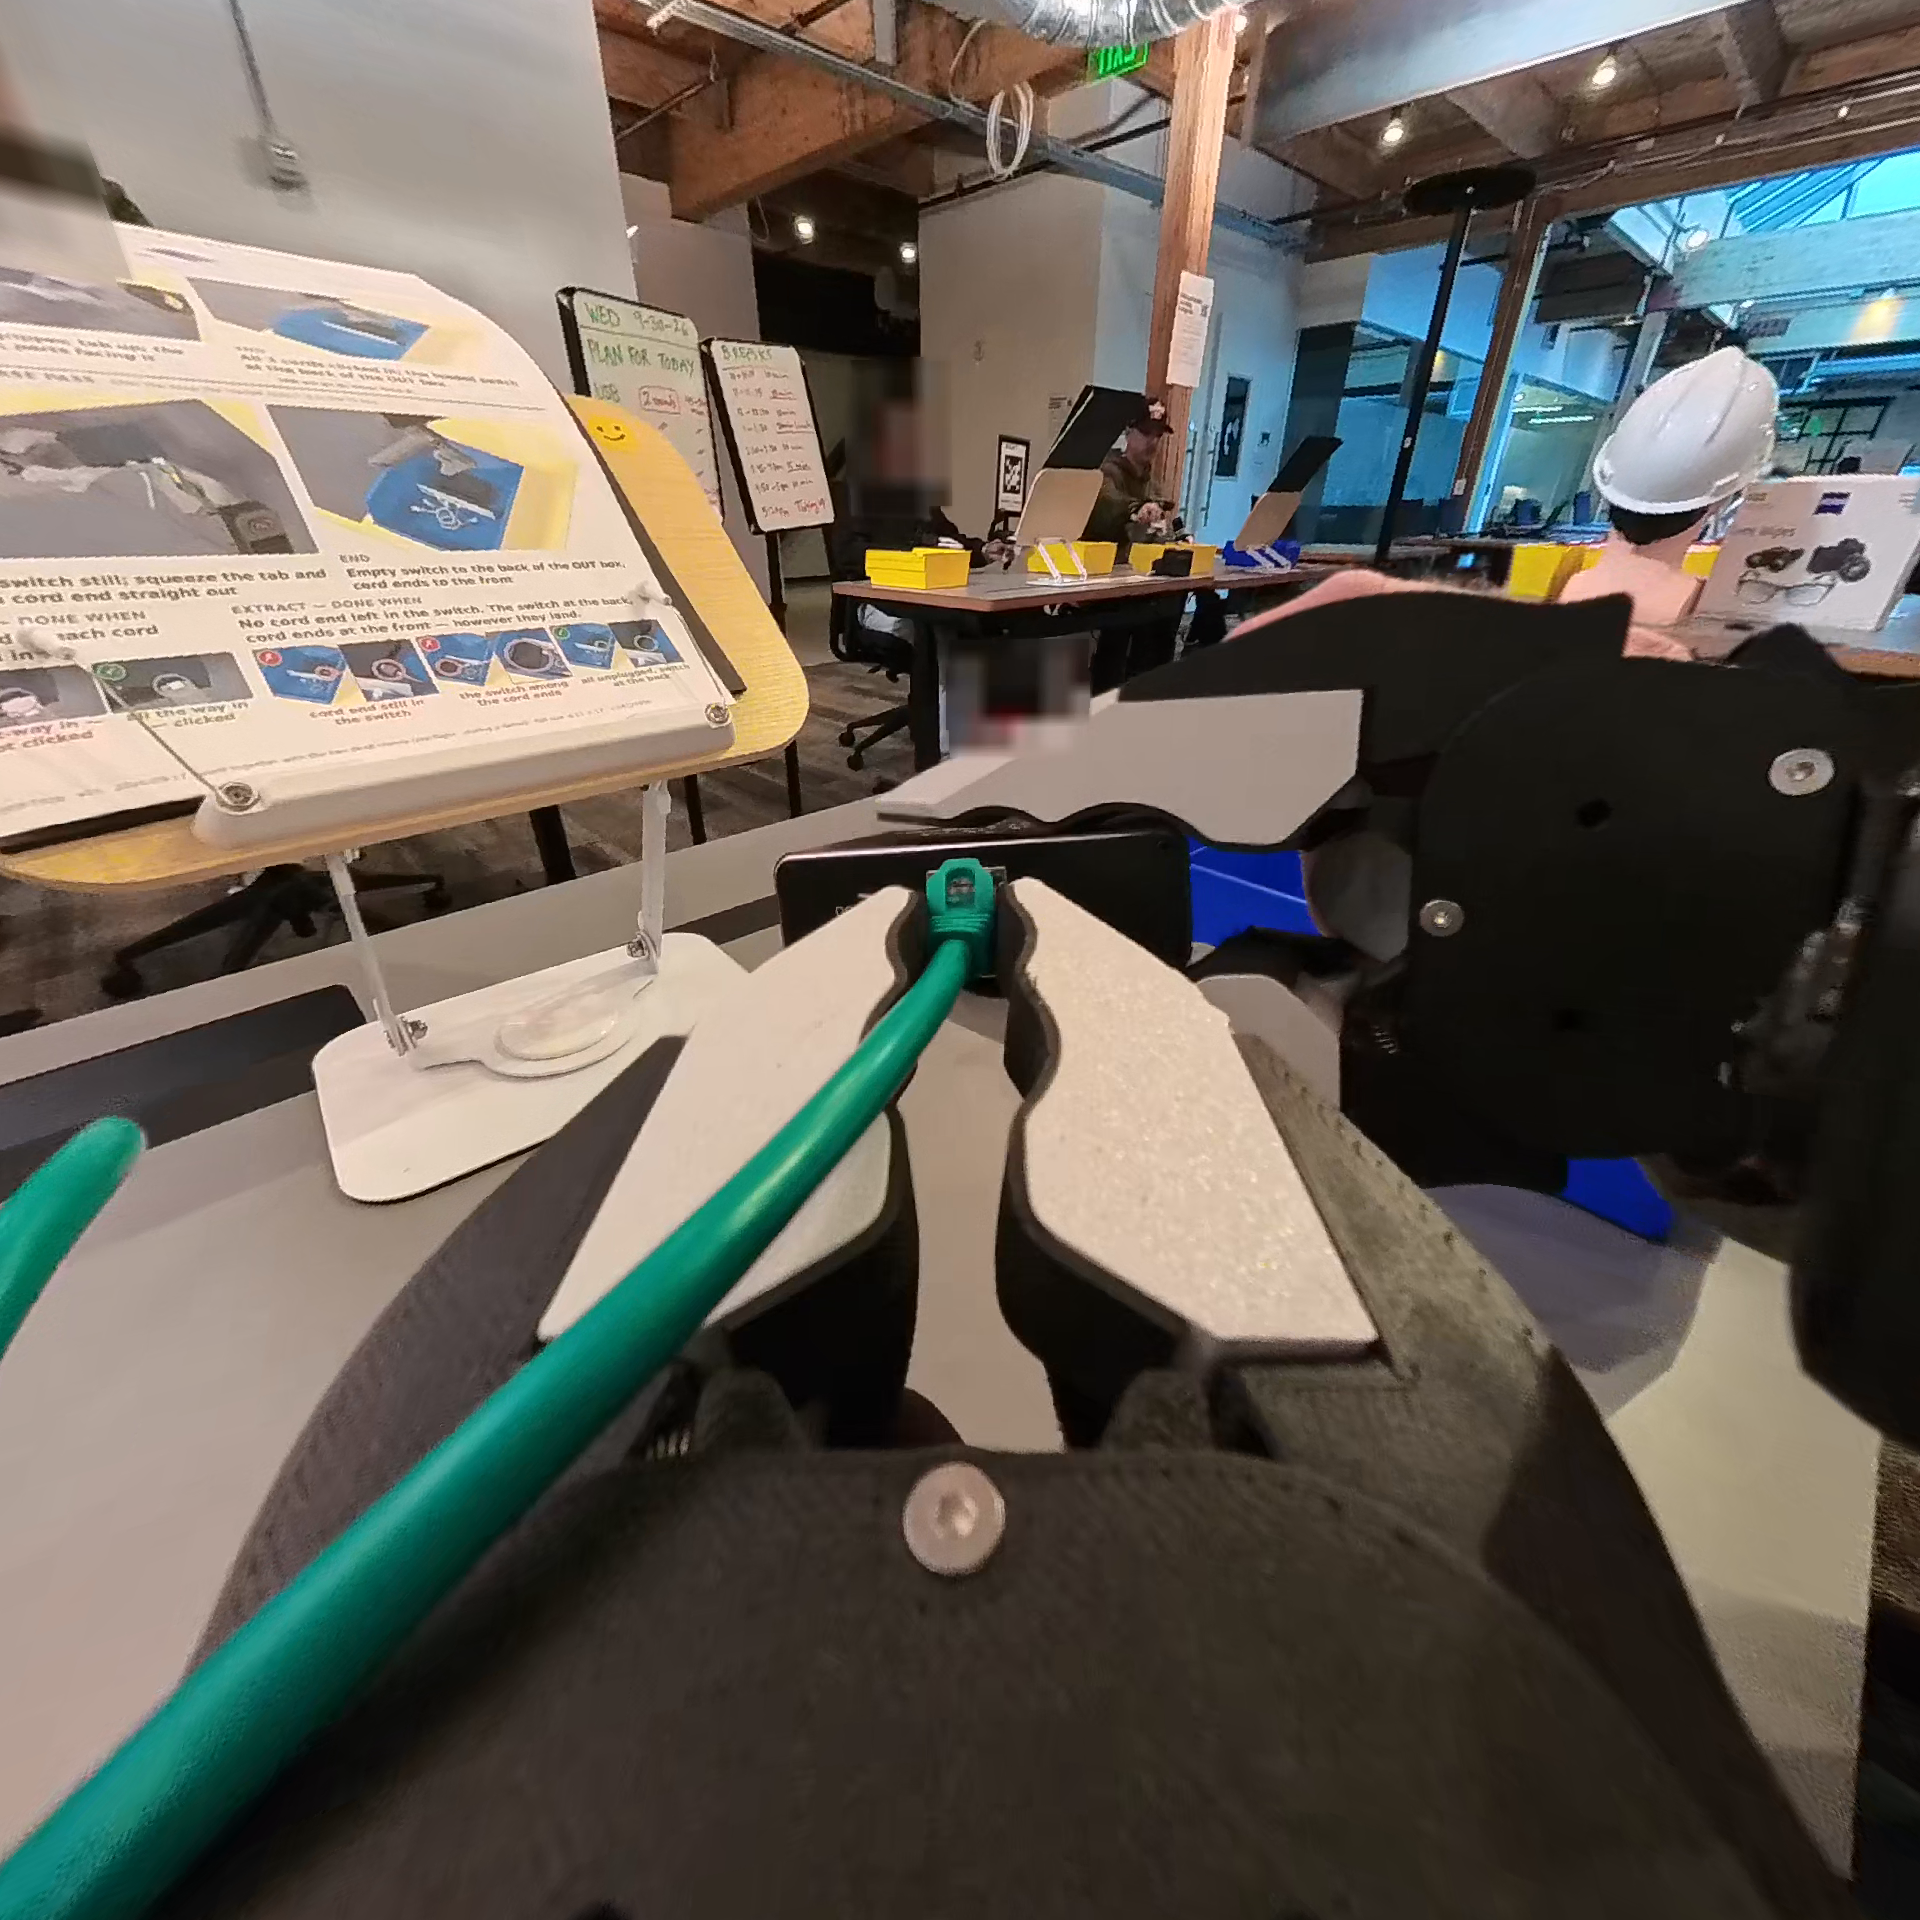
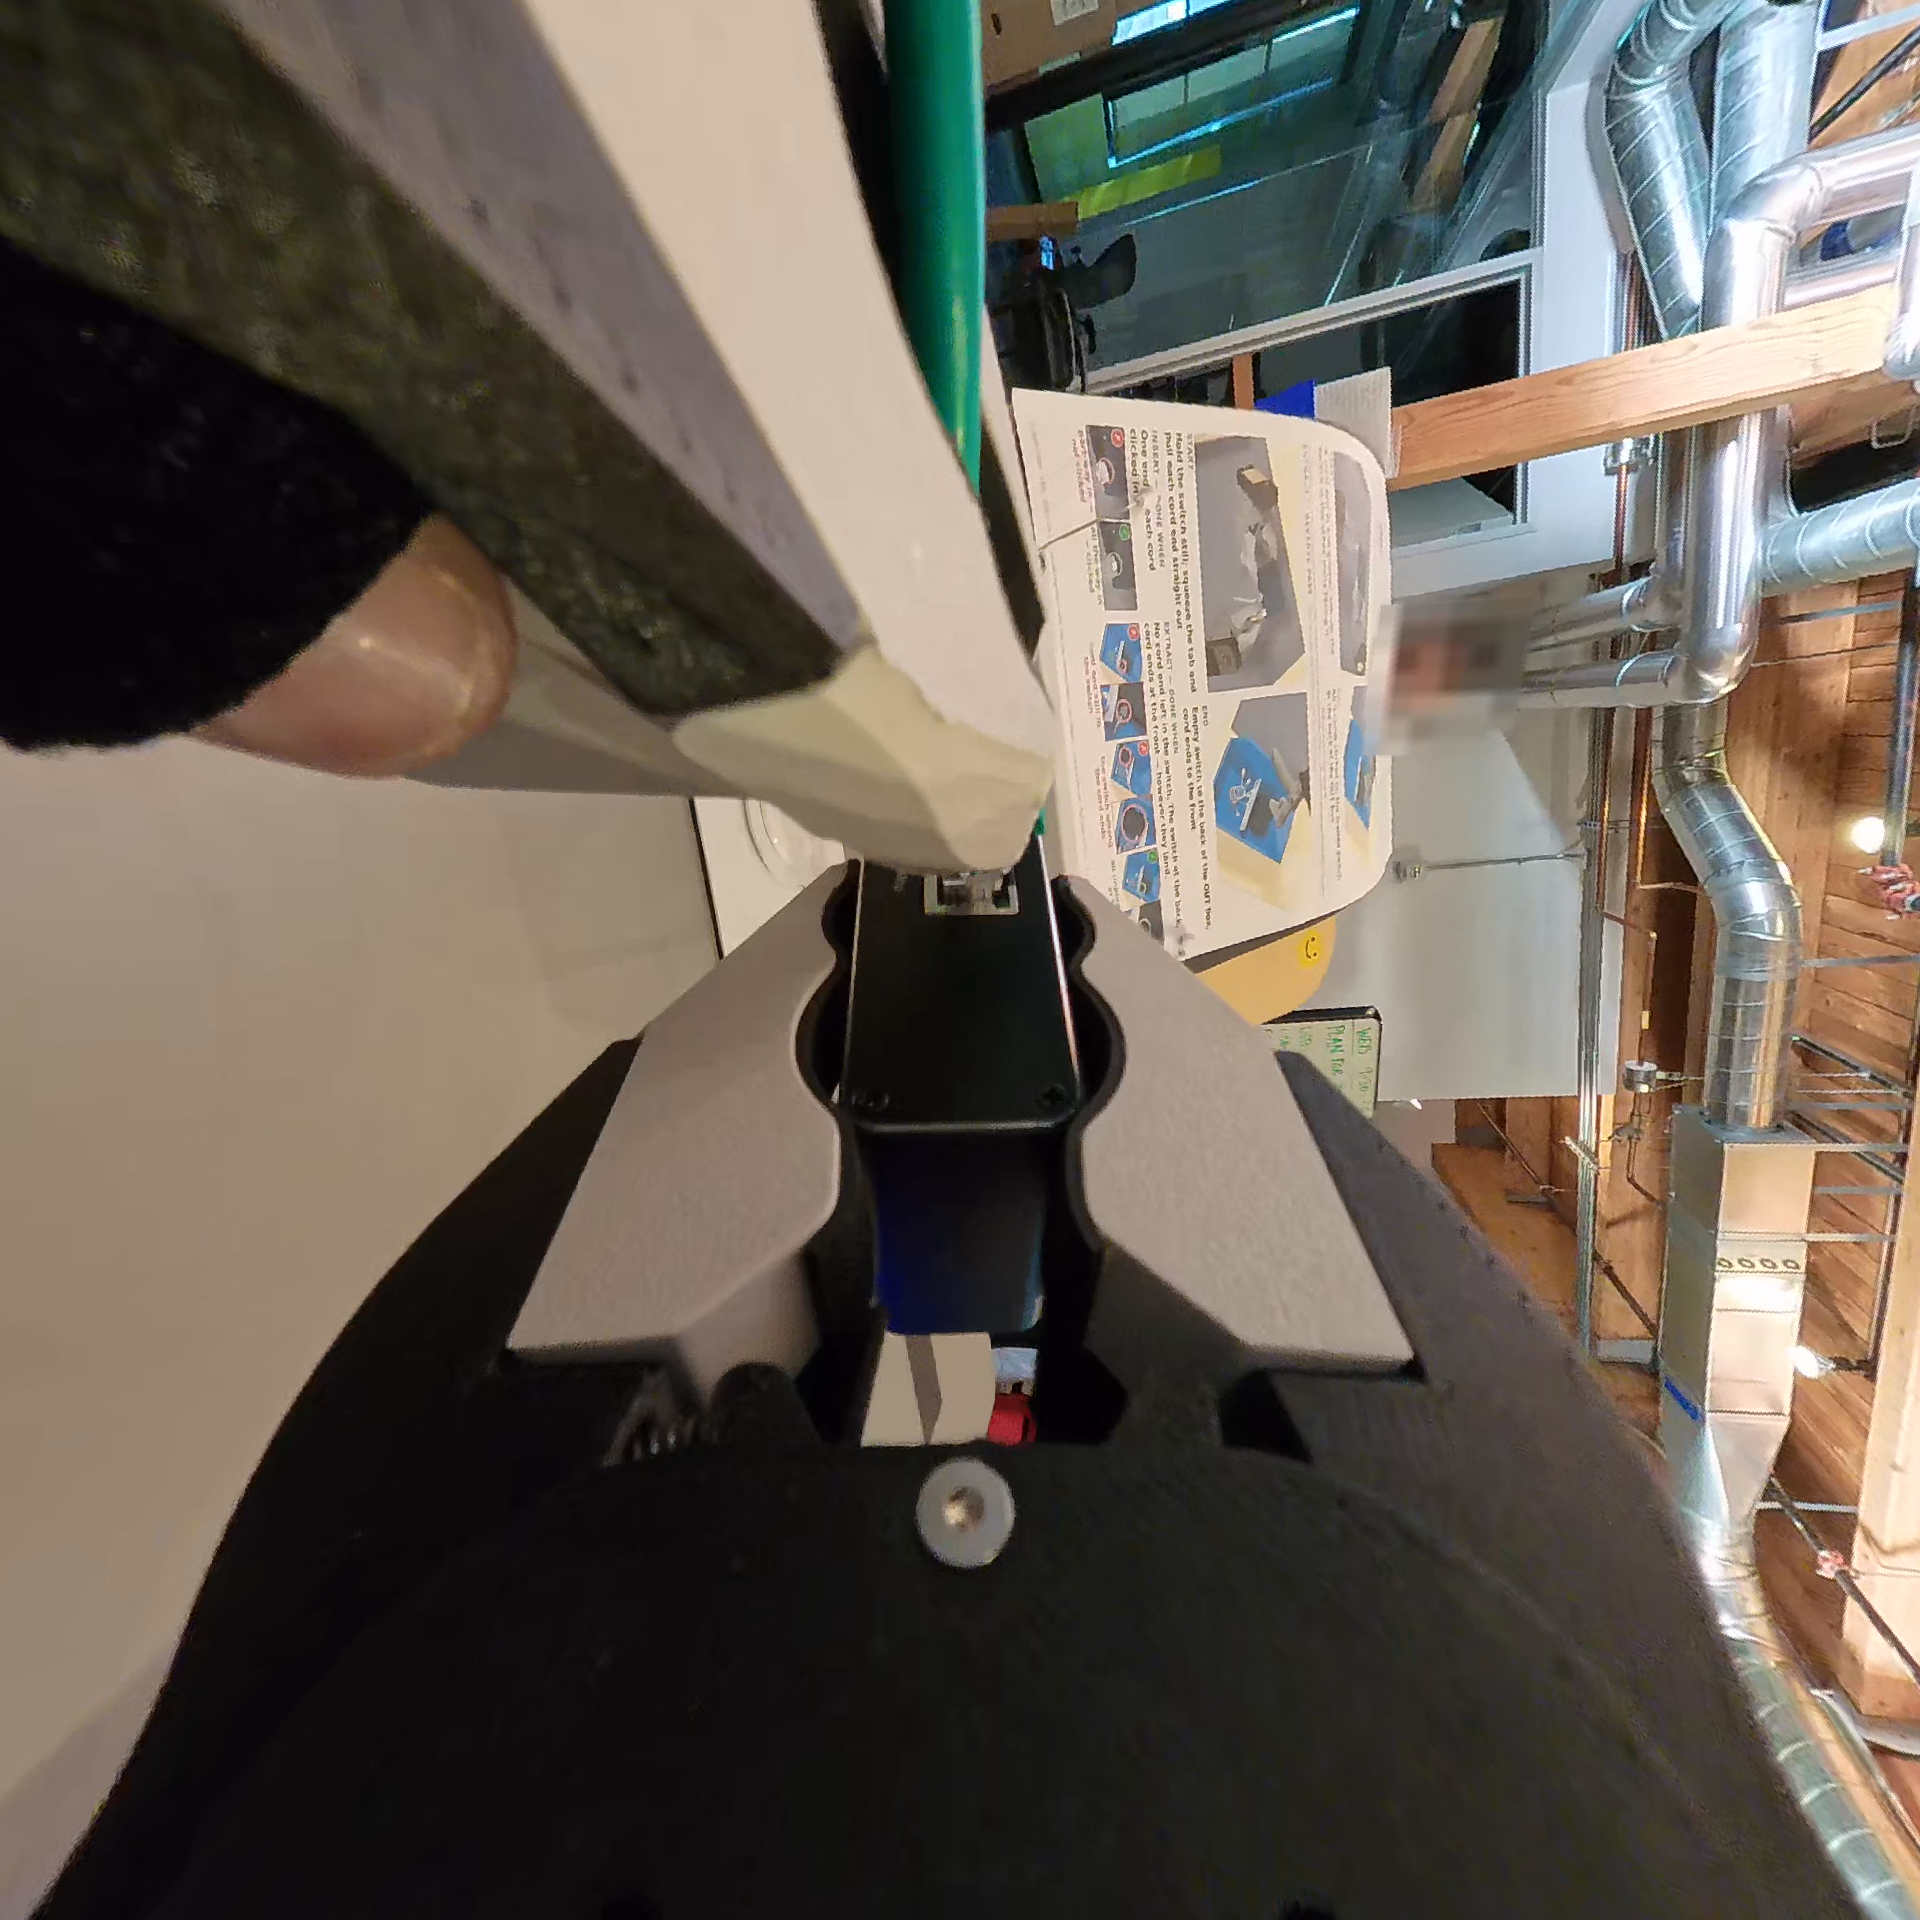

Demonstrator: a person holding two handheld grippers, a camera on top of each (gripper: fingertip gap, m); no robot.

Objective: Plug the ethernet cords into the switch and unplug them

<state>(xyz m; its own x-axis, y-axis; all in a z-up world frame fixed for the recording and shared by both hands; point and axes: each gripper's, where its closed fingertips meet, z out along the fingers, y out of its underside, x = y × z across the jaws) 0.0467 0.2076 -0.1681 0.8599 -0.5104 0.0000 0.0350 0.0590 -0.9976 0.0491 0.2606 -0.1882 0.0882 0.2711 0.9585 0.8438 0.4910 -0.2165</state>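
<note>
My left gripper (image 1: 961, 906) is shut on the green plug (image 1: 961, 896) of a green ethernet cord (image 1: 644, 1288), which trails back to the lower left. The plug's tip sits at the face of the black switch (image 1: 1101, 883); I cannot tell whether it is seated. My right gripper (image 2: 951, 935) is shut on the switch (image 2: 956, 1039) and holds it above the table. It reaches in from the right in the left wrist view (image 1: 1091, 894). In the right wrist view, a left gripper finger (image 2: 883, 769) covers the switch's far end beside an open port (image 2: 971, 894). The cord (image 2: 935, 208) runs behind it.
An instruction sheet (image 1: 312, 520) on a white stand (image 1: 436, 1091) is at the left of the grey table (image 1: 208, 1299). A blue bin (image 1: 1236, 894) lies behind the switch. Another stretch of green cord (image 1: 52, 1195) is at far left. People sit at tables beyond. One gripper's finger ends stand about 6 centimeters off the other's.
</note>
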